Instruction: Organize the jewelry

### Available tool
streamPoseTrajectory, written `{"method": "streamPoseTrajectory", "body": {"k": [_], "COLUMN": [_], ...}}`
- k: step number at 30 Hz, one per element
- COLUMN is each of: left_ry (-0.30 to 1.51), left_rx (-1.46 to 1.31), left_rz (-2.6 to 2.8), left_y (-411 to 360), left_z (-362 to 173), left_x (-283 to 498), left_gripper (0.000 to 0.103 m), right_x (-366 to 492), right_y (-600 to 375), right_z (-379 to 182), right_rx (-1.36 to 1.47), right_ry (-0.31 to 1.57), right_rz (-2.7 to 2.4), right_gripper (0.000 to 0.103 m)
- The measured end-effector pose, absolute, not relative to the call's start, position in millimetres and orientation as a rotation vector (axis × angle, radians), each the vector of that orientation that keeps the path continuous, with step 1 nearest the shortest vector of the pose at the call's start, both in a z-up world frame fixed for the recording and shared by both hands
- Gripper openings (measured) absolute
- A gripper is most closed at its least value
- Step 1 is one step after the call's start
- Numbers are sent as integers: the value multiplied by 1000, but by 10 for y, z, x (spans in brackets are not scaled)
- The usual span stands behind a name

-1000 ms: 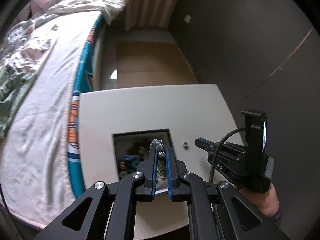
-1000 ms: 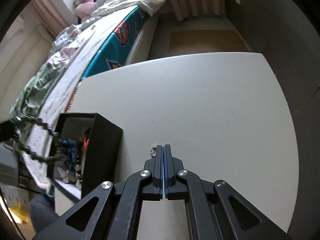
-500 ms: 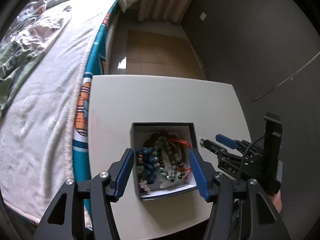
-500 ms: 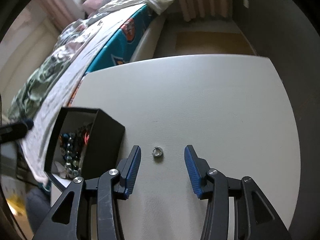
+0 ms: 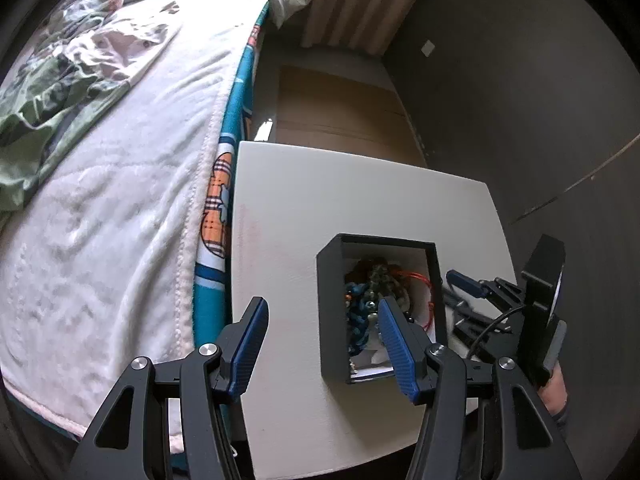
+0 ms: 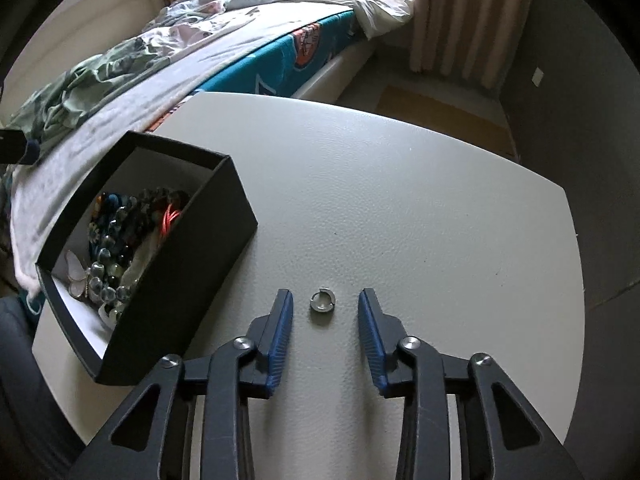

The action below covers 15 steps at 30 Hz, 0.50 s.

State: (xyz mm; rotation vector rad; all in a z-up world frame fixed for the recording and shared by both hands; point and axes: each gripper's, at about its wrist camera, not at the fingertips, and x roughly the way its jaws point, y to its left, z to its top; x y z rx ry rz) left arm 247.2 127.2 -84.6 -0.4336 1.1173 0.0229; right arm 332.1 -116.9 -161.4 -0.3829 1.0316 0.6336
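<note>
1. The left gripper hangs low in the left wrist view, its blue fingers spread wide with nothing between them but bare worktop.
2. The black box sits at centre left of the right wrist view, open, holding a heap of bead strings and a red cord.
3. The right gripper sits low centre; its fingers are closing, not touching the small silver ring that lies on the worktop between their tips.
4. No readable writing shows on any of these things.
5. A bed fills the left side.
</note>
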Motion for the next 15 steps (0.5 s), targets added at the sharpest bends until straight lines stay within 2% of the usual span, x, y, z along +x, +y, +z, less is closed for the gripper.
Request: {"method": "streamPoseTrajectory", "body": {"k": [6, 15], "left_ry": [1094, 1034], "left_rx": [-438, -423], "left_rz": [-2, -24], "left_y": [1255, 1242], "left_z": [-848, -752], "left_x": [2422, 2300], "left_gripper": [58, 58], "right_x": [3370, 3150], "right_y": [-1278, -1242], "right_z": [-1512, -860], "right_rx": [-272, -84], "right_ry": [1071, 956], "right_rz": [645, 765], "right_gripper": [14, 14]}}
